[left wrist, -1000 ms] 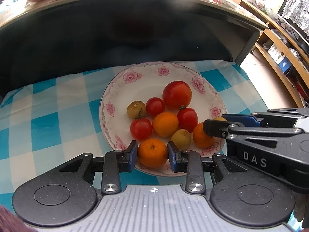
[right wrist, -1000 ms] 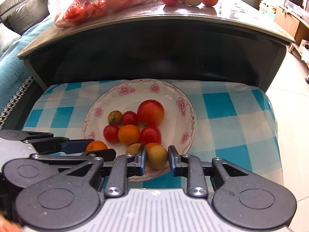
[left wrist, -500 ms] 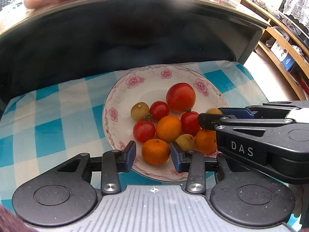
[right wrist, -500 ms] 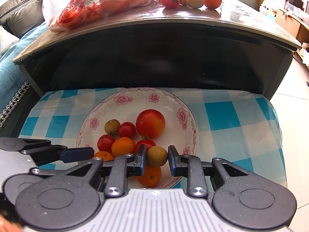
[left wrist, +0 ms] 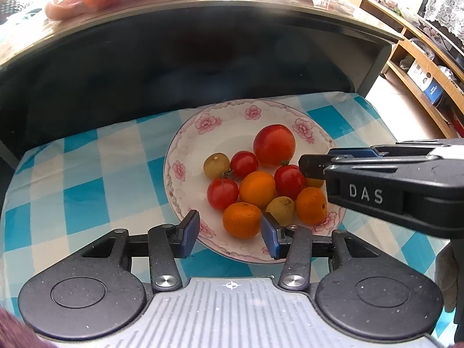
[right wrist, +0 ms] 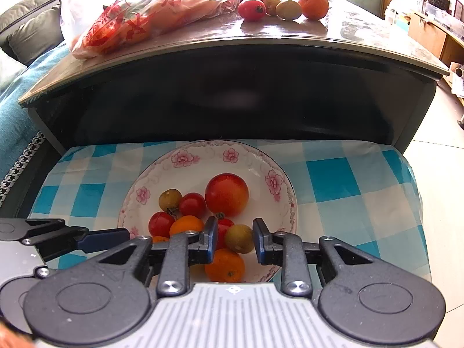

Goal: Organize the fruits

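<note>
The left gripper (left wrist: 230,230) has just been opening, its jaws clear of the mandarin (left wrist: 242,219) lying low-centre on the floral plate (left wrist: 185,156); nudged, it could roll off the near rim. The right gripper (right wrist: 234,242) pinches a greenish-yellow fruit (right wrist: 239,238) above that plate, which holds tomatoes, mandarins and greenish fruits; a loose pinch could drop it onto the pile.

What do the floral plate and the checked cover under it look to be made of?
Plate: looks like glazed ceramic or porcelain, going by its glossy white surface, printed pink flowers and thin patterned rim. Checked cover: seems a thin plastic or coated sheet; it shows a slight sheen and soft creases, though cloth can't be ruled out.
</note>
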